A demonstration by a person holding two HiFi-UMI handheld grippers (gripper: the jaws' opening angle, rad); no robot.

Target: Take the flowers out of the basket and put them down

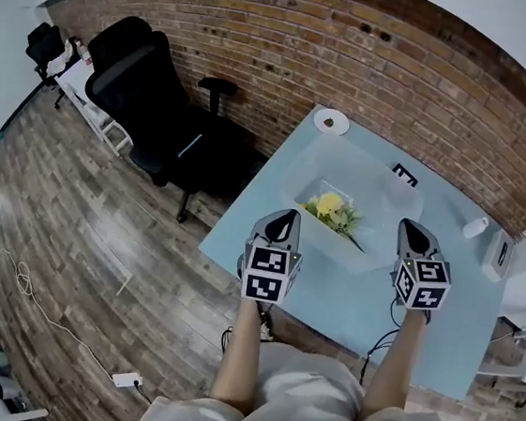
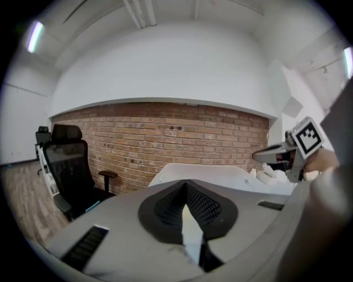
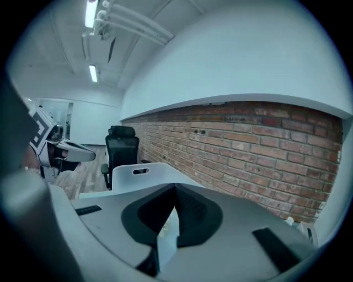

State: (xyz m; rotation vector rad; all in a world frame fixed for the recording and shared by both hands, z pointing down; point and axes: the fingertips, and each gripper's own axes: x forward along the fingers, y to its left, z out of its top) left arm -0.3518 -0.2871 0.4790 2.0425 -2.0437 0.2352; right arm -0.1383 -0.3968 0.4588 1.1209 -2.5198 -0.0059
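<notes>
A bunch of yellow flowers (image 1: 330, 208) with green leaves lies inside a translucent white basket (image 1: 378, 194) on the pale blue table (image 1: 328, 302). My left gripper (image 1: 284, 216) hovers just left of the basket's near corner, shut and empty. To the right of the basket, my right gripper (image 1: 416, 228) is also shut with nothing in it. In the left gripper view the jaws meet at a point (image 2: 185, 186) before the basket's rim (image 2: 209, 172), with the right gripper (image 2: 278, 153) at the right. The right gripper view shows shut jaws (image 3: 175, 190), the basket's handle wall (image 3: 140, 175) and the left gripper (image 3: 69, 150).
A black office chair (image 1: 148, 97) stands left of the table by the brick wall (image 1: 357, 46). On the table are a small white dish (image 1: 331, 121), a marker card (image 1: 404, 175), a white bottle (image 1: 475, 227) and a white device (image 1: 498, 254). A power strip (image 1: 126, 379) lies on the floor.
</notes>
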